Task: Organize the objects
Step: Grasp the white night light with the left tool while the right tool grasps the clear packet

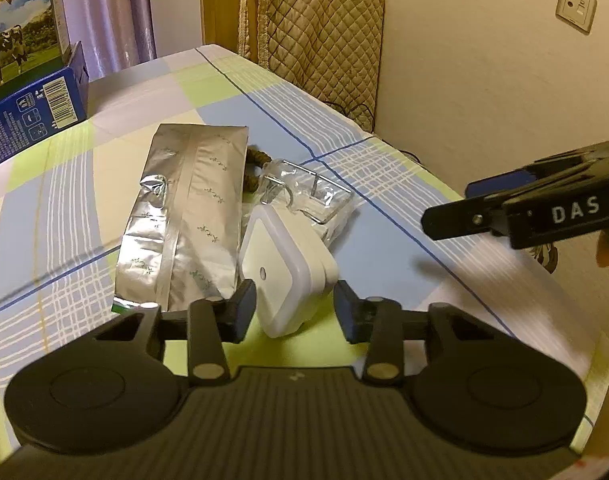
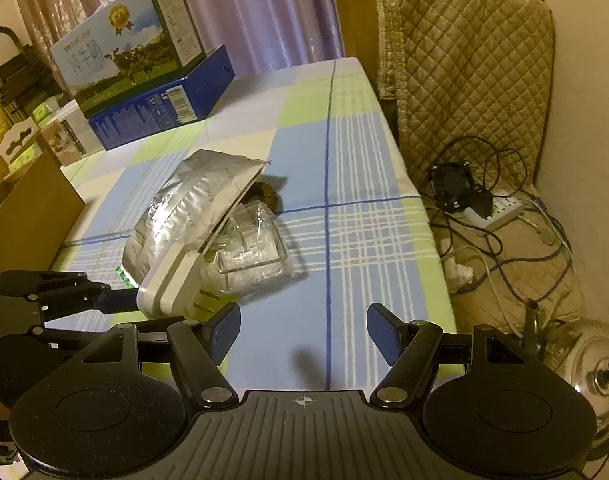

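- While your left gripper (image 1: 294, 304) brackets the white square night-light (image 1: 282, 276), its jaws stand partly closed; the left pad (image 1: 244, 304) sits at the light's edge, the right pad (image 1: 346, 312) shows a gap, so you have no pinch on it.
- The night-light is tilted, propped on the checked tablecloth (image 1: 384, 248) at the near end of the pile.
- Just left of it lies the silver foil pouch (image 1: 188, 220), flat and lengthwise, its near corner beside your left pad.
- Behind the light rests a clear plastic packet (image 1: 312, 196) with metal hooks inside, touching the light's far side.
- A brown braided ring (image 1: 254, 172) peeks out between pouch and packet.
- Your right gripper (image 2: 304, 334) hovers over bare cloth to the right of the pile, jaws spread wide with nothing between them.
- At the table's far left corner a milk carton box (image 2: 120, 52) sits on a blue box (image 2: 164, 108).
- A quilted cover (image 2: 464, 60) drapes the furniture past the table's edge.
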Demonstrator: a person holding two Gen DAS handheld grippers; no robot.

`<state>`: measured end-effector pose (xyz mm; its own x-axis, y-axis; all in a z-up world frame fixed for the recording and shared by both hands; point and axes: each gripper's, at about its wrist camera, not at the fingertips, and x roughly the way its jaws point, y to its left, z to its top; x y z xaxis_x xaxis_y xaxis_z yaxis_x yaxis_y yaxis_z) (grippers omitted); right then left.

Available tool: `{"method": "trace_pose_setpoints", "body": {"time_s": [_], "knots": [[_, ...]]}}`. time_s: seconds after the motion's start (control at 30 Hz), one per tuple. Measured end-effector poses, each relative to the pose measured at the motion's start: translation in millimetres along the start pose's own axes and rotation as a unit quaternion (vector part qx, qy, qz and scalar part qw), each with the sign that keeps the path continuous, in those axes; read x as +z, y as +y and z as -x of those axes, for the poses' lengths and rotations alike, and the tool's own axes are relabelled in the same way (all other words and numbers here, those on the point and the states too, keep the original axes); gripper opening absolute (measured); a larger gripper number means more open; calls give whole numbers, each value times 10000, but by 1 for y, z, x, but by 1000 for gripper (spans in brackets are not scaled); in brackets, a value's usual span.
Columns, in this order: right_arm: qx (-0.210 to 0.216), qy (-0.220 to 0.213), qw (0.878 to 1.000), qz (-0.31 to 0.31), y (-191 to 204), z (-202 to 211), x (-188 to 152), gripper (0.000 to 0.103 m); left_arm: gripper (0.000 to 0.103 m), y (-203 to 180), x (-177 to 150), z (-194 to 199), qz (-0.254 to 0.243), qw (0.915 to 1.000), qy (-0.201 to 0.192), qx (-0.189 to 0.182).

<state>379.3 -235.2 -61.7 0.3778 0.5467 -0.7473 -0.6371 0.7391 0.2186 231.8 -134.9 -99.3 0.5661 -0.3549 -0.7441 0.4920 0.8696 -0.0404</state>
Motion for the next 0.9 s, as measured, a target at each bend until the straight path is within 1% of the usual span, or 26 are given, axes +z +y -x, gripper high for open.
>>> {"method": "trace_pose_setpoints", "body": {"time_s": [0.07, 0.2, 0.4, 0.5, 0.63, 0.8, 0.83, 0.87, 0.9], "knots": [[23, 12, 10000, 31, 1, -4, 2, 67, 30, 0, 0, 1, -29, 10000, -2, 20], [109, 28, 9998, 152, 6, -12, 8, 67, 24, 1, -4, 10, -51, 10000, 21, 57], [268, -60, 9983, 517, 22, -31, 21, 67, 22, 17, -19, 42, 151, 9997, -28, 168], [241, -65, 9966, 782, 30, -43, 29, 67, 22, 27, -29, 61, 236, 9994, -44, 269], [173, 135, 9936, 1105, 40, -66, 35, 67, 22, 40, -41, 81, 399, 9983, -86, 411], [266, 318, 9931, 1099, 44, -84, 35, 67, 22, 50, -52, 89, 600, 9971, -113, 453], [293, 326, 9935, 1050, 45, -85, 35, 61, 22, 50, -53, 89, 616, 9970, -123, 448], [293, 339, 9941, 992, 45, -84, 34, 51, 22, 50, -54, 89, 622, 9970, -133, 448], [250, 393, 9943, 954, 45, -83, 34, 51, 22, 49, -54, 88, 626, 9970, -133, 446]]}}
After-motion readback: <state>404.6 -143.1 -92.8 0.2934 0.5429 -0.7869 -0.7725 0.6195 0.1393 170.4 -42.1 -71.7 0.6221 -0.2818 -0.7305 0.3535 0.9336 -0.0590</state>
